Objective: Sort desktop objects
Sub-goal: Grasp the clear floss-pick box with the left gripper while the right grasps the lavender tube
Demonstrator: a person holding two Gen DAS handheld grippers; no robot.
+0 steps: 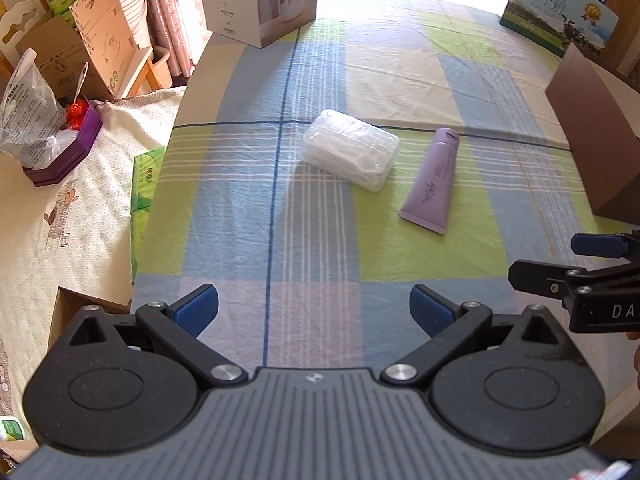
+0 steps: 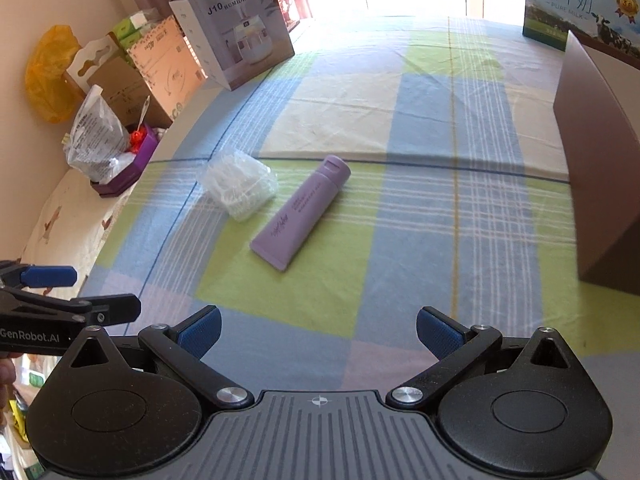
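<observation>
A clear plastic box (image 1: 352, 149) (image 2: 240, 186) lies on the checked tablecloth, mid-table. Just to its right lies a purple tube (image 1: 433, 178) (image 2: 302, 212), cap end pointing away. My left gripper (image 1: 314, 311) is open, low over the near part of the table, well short of both objects and holding nothing. My right gripper (image 2: 318, 334) is open too and holds nothing, also short of the tube. Each gripper shows at the side of the other's view: the right gripper (image 1: 560, 260), the left gripper (image 2: 76, 292).
A brown box (image 1: 596, 136) (image 2: 600, 160) stands at the right edge. At the far end stand a humidifier carton (image 1: 260, 0) (image 2: 236, 28) and a milk carton (image 1: 560, 12) (image 2: 580, 4). Left of the table are a green tissue pack (image 1: 144, 184), a purple tray (image 1: 68, 152) and cardboard boxes.
</observation>
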